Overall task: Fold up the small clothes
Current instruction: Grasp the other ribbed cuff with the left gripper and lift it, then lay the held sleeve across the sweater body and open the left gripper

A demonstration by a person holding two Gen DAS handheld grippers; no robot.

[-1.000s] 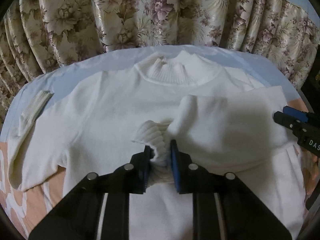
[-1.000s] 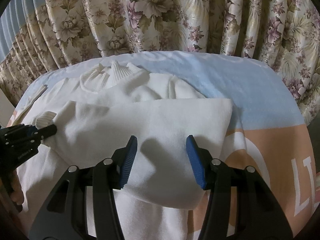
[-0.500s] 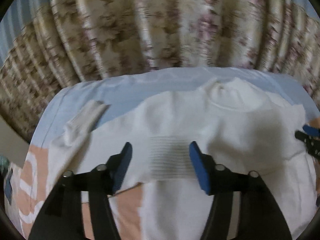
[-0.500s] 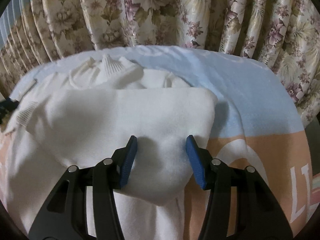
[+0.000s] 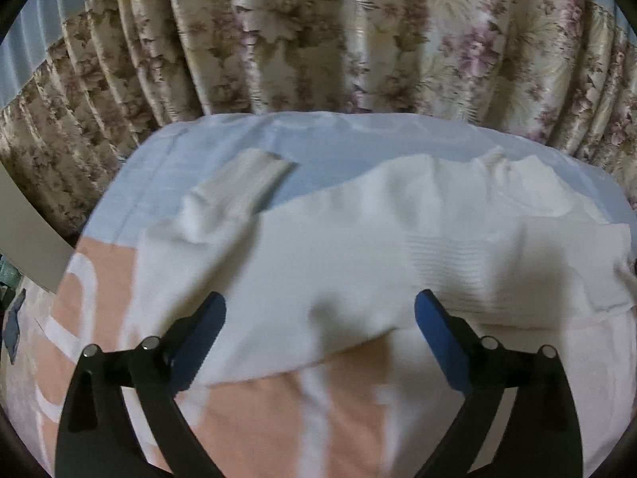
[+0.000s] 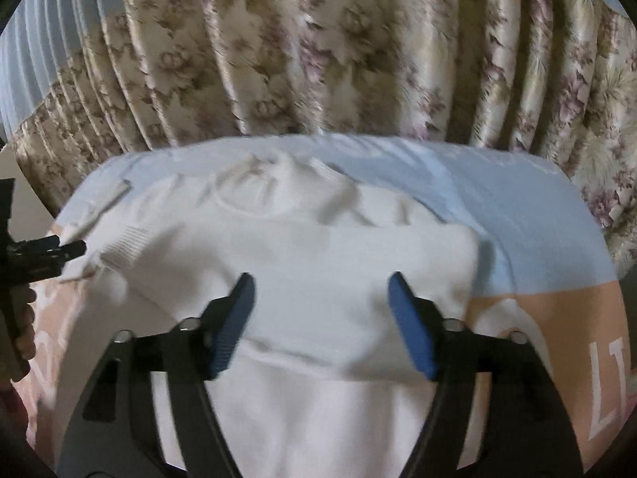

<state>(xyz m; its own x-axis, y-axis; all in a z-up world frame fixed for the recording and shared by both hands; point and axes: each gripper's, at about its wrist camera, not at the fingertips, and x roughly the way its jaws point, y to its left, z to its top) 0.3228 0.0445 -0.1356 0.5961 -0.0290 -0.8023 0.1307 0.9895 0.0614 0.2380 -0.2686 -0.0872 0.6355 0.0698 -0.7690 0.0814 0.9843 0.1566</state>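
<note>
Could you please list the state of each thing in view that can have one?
White sweater: lying flat on the bed, one sleeve folded across its chest.
Other sleeve: spread out to the side, not yet folded.
Left tongs: opening, gripping nothing.
Right tongs: opening, gripping nothing.
Curtain: drawn shut.

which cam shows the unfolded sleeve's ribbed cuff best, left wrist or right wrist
The left wrist view: the ribbed cuff lies whole and unobstructed on the blue sheet, past the sweater. In the right wrist view it is only a thin, blurred sliver at the far left edge.
</note>
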